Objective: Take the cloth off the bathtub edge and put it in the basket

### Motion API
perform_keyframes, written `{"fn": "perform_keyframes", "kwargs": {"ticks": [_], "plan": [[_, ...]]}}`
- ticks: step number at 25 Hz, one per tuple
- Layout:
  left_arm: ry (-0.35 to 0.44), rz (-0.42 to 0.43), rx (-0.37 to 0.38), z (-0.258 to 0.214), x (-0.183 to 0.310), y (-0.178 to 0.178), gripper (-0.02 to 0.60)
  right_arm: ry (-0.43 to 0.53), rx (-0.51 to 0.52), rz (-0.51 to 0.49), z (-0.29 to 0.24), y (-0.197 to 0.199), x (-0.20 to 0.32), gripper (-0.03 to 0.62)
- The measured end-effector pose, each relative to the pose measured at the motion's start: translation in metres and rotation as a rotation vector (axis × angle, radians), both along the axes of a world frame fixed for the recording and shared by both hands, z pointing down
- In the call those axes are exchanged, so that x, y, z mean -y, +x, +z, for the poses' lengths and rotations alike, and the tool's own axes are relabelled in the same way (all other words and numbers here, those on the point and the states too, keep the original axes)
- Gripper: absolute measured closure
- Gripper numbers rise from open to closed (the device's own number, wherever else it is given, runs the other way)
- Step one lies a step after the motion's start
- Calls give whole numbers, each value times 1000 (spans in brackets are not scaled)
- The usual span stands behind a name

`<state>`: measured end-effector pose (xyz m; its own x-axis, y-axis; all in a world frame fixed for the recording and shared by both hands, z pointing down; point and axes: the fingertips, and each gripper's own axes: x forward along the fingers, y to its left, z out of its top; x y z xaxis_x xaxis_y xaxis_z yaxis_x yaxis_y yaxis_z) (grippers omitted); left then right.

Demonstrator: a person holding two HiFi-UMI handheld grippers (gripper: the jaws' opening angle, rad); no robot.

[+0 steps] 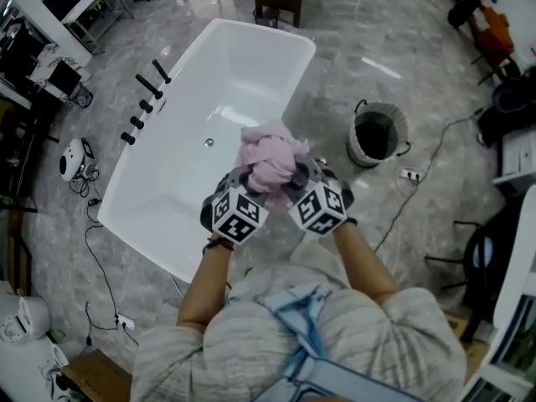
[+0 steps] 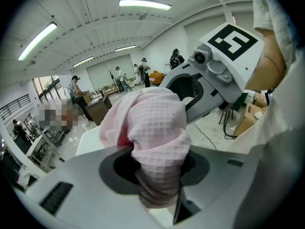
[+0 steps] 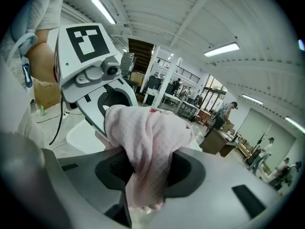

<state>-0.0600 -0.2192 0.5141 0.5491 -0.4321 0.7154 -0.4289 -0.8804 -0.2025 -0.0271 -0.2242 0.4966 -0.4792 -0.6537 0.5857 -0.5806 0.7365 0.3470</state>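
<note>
Pink waffle-weave cloth clear of white bathtub edge, bunched, pinched by both left gripper and right gripper. Drop into round pale dark-lined basket outstanding.

floor btwn tub & basket: bare | pwr strip by basket

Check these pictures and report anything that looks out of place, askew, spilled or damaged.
Nothing looks spilled or damaged. The pink cloth is bunched in the left gripper and the right gripper above the bathtub rim; the basket stands upright. Loose cables trail across the floor.
</note>
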Motion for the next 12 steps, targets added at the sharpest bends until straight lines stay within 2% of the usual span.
{"fn": "perform_keyframes", "kwargs": {"ticks": [12], "plan": [[-16, 165, 6, -5, 55, 152, 408, -13, -20, 136, -5, 154, 50, 424]]}}
